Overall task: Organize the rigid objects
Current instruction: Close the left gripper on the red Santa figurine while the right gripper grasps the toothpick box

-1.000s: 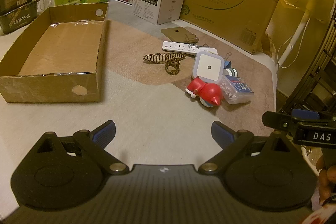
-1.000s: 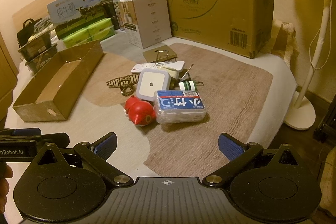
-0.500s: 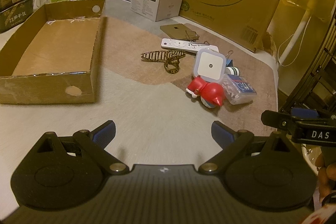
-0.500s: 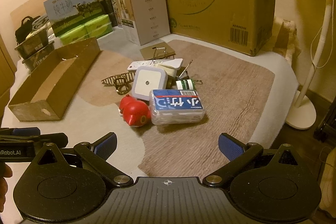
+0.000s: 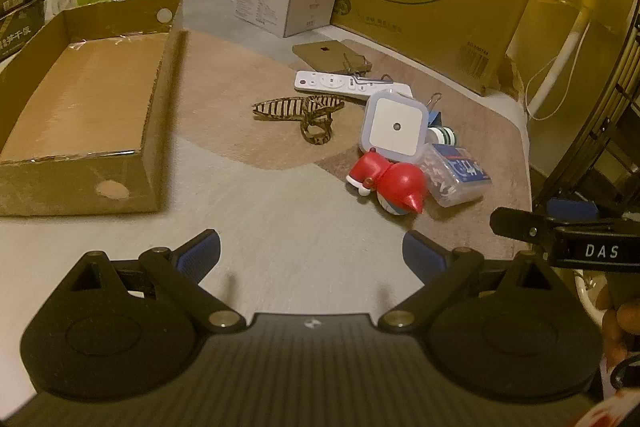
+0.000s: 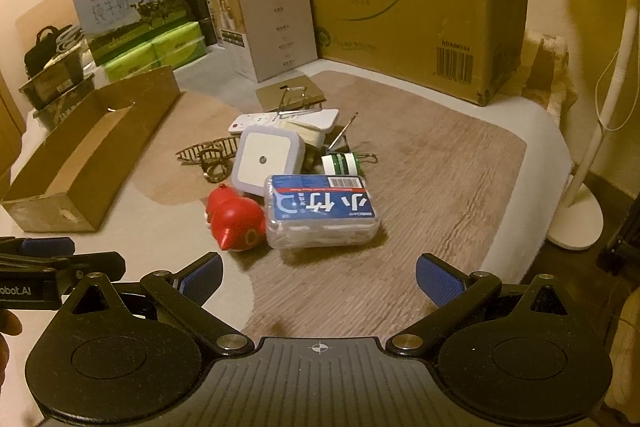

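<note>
Cardboard is what the open tray [image 5: 86,107] at the left is made of, and nothing is seen inside it in either view, so the task is judged to be at its very start: no item is yet sorted. All the loose things are gathered in one cluster on the brown mat [image 6: 420,163], well apart from the tray. At the near edge of the cluster a red toy figure [image 6: 234,221] is laid touching a clear plastic case with a blue label [image 6: 322,215]. Just behind them a white square night light [image 6: 266,159] is propped, with a green-striped roll [image 6: 340,163] beside it. Farther back a white remote [image 5: 340,83], a patterned hair claw [image 5: 308,111], a flat tan card [image 5: 326,53] and some wire binder clips [image 6: 294,103] are seen, partly overlapping.

Both tools are held low over the surface, short of the cluster. The left gripper [image 5: 310,253] is spread wide with nothing between its fingers, and the right gripper [image 6: 320,277] is likewise spread wide and empty, pointed toward the plastic case. Every item is therefore left to be moved, presumably into the tray. The case or the toy is judged the likeliest first pick, being nearest the right gripper.
</note>
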The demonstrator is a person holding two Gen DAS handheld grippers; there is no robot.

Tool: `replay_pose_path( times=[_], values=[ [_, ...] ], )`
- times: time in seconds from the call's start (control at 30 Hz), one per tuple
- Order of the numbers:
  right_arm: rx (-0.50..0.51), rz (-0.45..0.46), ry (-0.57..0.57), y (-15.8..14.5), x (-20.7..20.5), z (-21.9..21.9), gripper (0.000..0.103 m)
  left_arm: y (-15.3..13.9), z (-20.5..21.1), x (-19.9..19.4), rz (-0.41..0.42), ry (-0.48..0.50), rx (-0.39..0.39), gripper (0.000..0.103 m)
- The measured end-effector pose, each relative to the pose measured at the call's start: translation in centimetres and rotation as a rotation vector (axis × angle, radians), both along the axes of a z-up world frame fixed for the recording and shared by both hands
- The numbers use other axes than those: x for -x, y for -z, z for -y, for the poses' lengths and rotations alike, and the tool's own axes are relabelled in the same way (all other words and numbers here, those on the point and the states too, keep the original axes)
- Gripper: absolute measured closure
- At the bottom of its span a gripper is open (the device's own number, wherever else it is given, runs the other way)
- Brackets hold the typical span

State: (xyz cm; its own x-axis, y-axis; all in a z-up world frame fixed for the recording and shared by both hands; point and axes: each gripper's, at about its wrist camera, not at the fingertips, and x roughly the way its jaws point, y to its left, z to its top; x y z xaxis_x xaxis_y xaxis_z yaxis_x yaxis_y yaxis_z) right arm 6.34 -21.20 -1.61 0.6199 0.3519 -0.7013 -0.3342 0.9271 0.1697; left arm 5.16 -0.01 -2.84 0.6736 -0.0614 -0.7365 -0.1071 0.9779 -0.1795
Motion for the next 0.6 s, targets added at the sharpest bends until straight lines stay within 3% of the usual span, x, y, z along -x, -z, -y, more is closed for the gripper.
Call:
replay_pose_path(
  times=[0.6],
  values=[
    [-0.030,0.003,-0.070,1.2,-3.6,0.7,0.001,0.8,1.0,-3.2,0.032,0.071,-0.034,0.006]
  ],
)
